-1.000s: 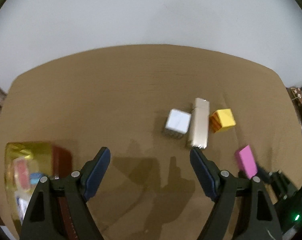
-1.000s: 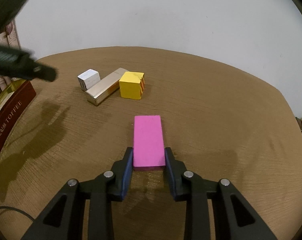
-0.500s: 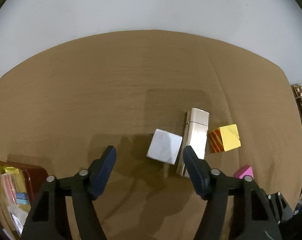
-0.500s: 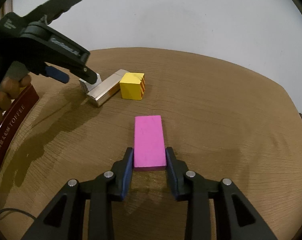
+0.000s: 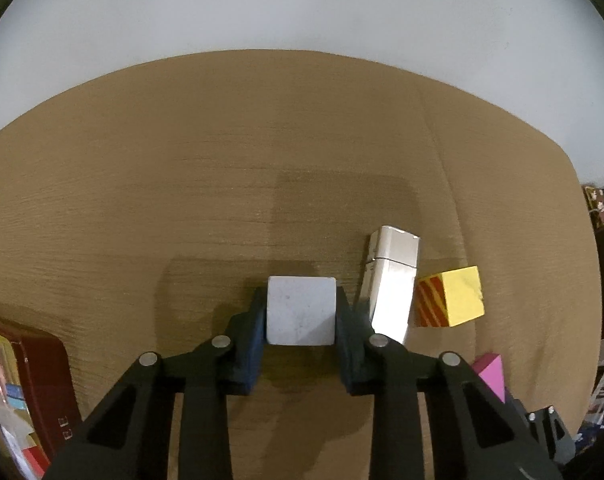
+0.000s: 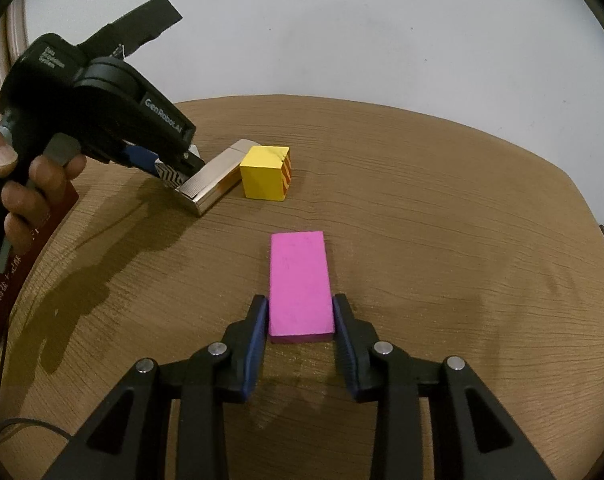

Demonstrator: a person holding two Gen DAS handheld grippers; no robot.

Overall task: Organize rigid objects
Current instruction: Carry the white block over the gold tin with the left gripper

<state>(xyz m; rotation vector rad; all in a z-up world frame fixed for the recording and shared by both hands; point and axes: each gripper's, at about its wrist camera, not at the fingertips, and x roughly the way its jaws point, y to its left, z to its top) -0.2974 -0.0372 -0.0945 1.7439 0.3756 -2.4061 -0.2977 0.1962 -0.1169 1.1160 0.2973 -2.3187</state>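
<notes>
White, matte and square-edged, the small white cube with a black zigzag side [image 5: 301, 310] sits between the pads of your left gripper [image 5: 301, 322], which are closed against its two flanks. It rests on the brown wood-grain tabletop [image 5: 262, 160], just beside the long glossy silver box [image 5: 391, 280]; contact between the two cannot be confirmed. Your right gripper [image 6: 301, 320] is clamped on the near end of the flat magenta rectangular block [image 6: 300, 280], which lies flat on the table, well apart from the other pieces.

Current step, as judged: both pieces are grasped and ready to be carried off. The dark red toffee tin [image 5: 42, 376] at the left edge, already holding packets, is the probable destination.

Next move: lift the white cube straight up before translating. The silver box is smooth and may slide if brushed. The yellow cube with red-striped side [image 5: 451, 296] stands just beyond it. All pieces are rigid with flat faces, so a parallel grip should hold.
</notes>
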